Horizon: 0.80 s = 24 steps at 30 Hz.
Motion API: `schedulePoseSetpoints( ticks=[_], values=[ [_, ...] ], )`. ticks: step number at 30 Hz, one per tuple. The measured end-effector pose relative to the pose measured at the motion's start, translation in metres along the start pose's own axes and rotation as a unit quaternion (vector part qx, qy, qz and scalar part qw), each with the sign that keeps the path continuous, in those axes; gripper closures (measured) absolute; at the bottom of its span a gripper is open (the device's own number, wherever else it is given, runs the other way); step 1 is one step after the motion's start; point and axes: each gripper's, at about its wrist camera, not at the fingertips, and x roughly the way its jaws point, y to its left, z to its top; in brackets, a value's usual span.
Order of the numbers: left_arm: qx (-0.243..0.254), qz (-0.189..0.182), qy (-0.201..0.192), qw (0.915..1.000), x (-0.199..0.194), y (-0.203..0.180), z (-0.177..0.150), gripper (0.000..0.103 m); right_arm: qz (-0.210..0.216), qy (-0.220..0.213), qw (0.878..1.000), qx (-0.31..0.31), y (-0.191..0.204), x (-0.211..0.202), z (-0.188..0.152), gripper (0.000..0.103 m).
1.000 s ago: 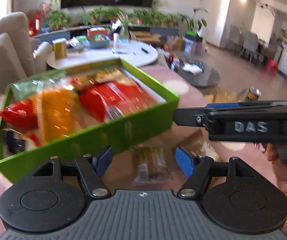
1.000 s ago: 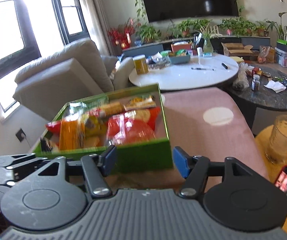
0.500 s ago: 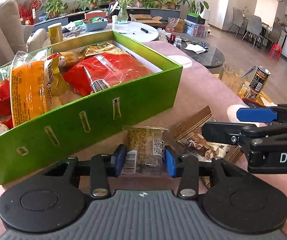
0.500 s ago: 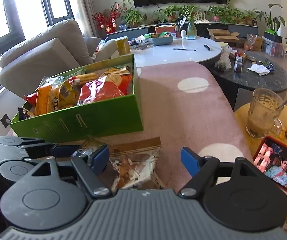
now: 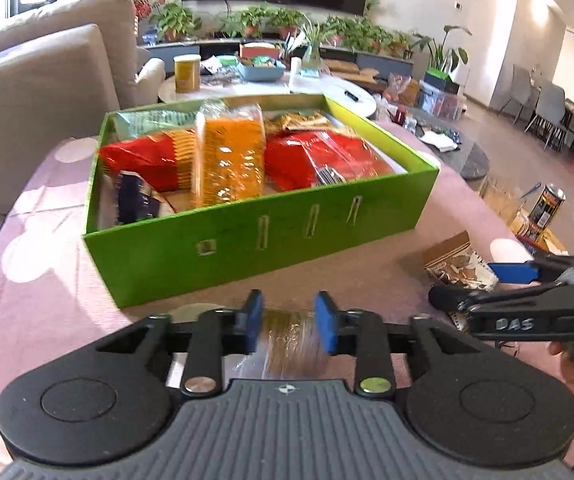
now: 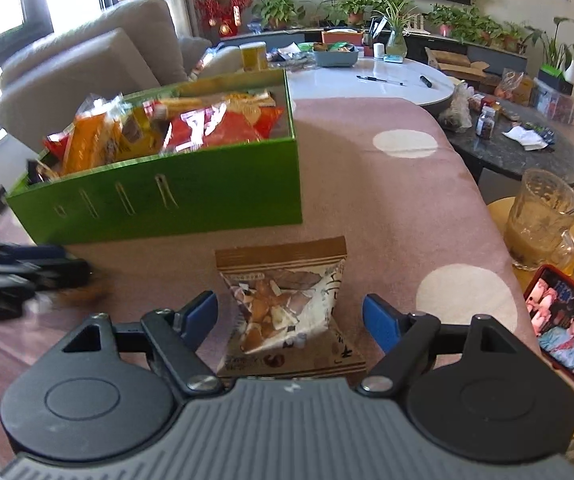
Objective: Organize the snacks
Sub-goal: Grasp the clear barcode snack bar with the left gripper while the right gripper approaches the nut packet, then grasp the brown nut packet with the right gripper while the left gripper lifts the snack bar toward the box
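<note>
A green box [image 5: 271, 236] full of snack bags stands on the pink dotted tablecloth; it also shows in the right wrist view [image 6: 175, 200]. My left gripper [image 5: 289, 322] is shut on a small clear-wrapped brown snack packet [image 5: 287, 340], held in front of the box's near wall. My right gripper [image 6: 291, 316] is open, its blue pads either side of a brown-and-white snack bag [image 6: 287, 304] lying on the cloth; that bag also shows in the left wrist view [image 5: 459, 264].
To the right, a yellow side table holds a glass mug [image 6: 539, 220], a can [image 5: 547, 204] and a phone [image 6: 567, 324]. A sofa [image 5: 47, 80] is at left. A white round table [image 6: 367, 76] with clutter stands behind the box.
My left gripper has lifted the small packet off the cloth and swung left toward the box front. My right gripper has moved forward around the brown-and-white bag, still open.
</note>
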Motion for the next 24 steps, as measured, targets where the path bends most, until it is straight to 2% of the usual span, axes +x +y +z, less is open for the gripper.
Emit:
schedulePoseSetpoints(
  ticks=[4, 7, 9, 10, 12, 16, 24],
  values=[
    [-0.001, -0.010, -0.003, 0.9999, -0.003, 0.000, -0.002, 0.078, -0.021, -0.011, 1.000, -0.021, 0.008, -0.002, -0.005, 0.029],
    [-0.003, -0.011, 0.007, 0.9999, 0.000, -0.001, -0.004, 0.076, -0.010, -0.009, 1.000, -0.009, 0.008, -0.007, -0.006, 0.030],
    [-0.007, -0.005, 0.010, 0.9999, 0.000, -0.001, -0.006, 0.058, 0.010, -0.005, 1.000, 0.003, 0.007, -0.010, -0.006, 0.031],
    [-0.007, -0.001, 0.008, 0.9999, -0.001, 0.000, -0.007, 0.043, 0.018, -0.004, 1.000, 0.008, 0.007, -0.012, -0.007, 0.031],
    [-0.001, 0.012, 0.000, 0.9999, -0.002, -0.001, -0.010, 0.032, 0.027, -0.008, 1.000, 0.011, 0.009, -0.018, -0.009, 0.031],
    [0.028, 0.019, 0.007, 0.9994, 0.002, -0.004, -0.012, 0.027, 0.040, -0.022, 0.999, 0.013, 0.016, -0.025, -0.009, 0.031],
    [0.032, 0.022, 0.031, 0.9988, 0.017, -0.001, -0.019, 0.029, 0.059, -0.036, 0.998, 0.013, 0.024, -0.031, -0.004, 0.031]
  ],
)
